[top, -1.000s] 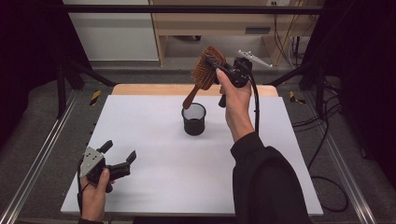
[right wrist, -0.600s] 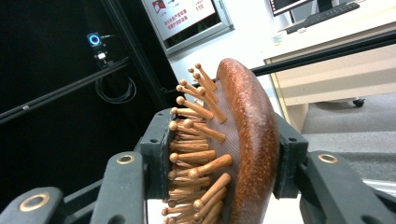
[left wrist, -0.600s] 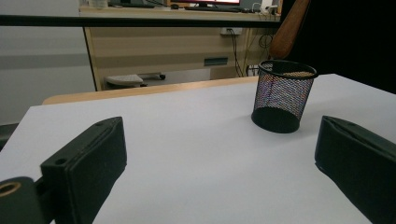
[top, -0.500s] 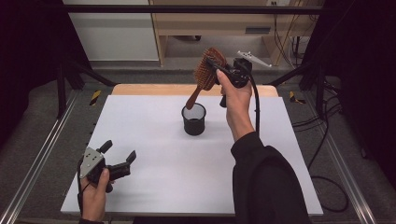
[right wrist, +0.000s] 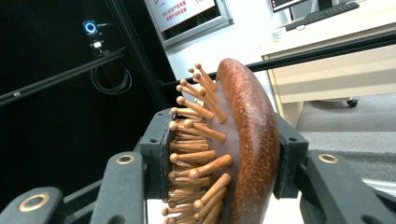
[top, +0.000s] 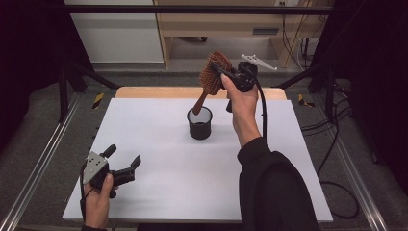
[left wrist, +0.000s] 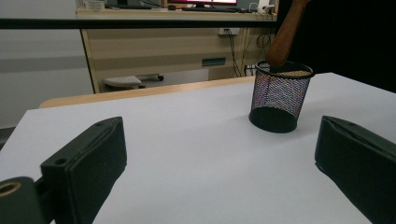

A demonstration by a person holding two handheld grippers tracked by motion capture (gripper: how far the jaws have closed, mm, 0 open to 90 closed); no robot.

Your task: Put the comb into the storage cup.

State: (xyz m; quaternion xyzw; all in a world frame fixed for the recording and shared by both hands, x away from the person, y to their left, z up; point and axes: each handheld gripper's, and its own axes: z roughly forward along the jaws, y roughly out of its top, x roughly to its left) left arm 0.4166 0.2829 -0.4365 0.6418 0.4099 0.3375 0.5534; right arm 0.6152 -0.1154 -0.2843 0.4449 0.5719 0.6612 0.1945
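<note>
Wooden hairbrush [top: 212,74] in R gripper [top: 225,73], handle in mesh cup [top: 199,123]

The white table [top: 163,192] is the landmark. Along its far edge runs a strip of bare wood [top: 144,92]. Beyond that strip stands a light wooden desk [top: 216,24] with cables [top: 293,43] hanging at its right end. A white cabinet [top: 115,33] stands left of the desk. Metal rails [top: 33,178] flank the table on grey floor [top: 43,115], and black cables [top: 332,139] lie right of the table.
</note>
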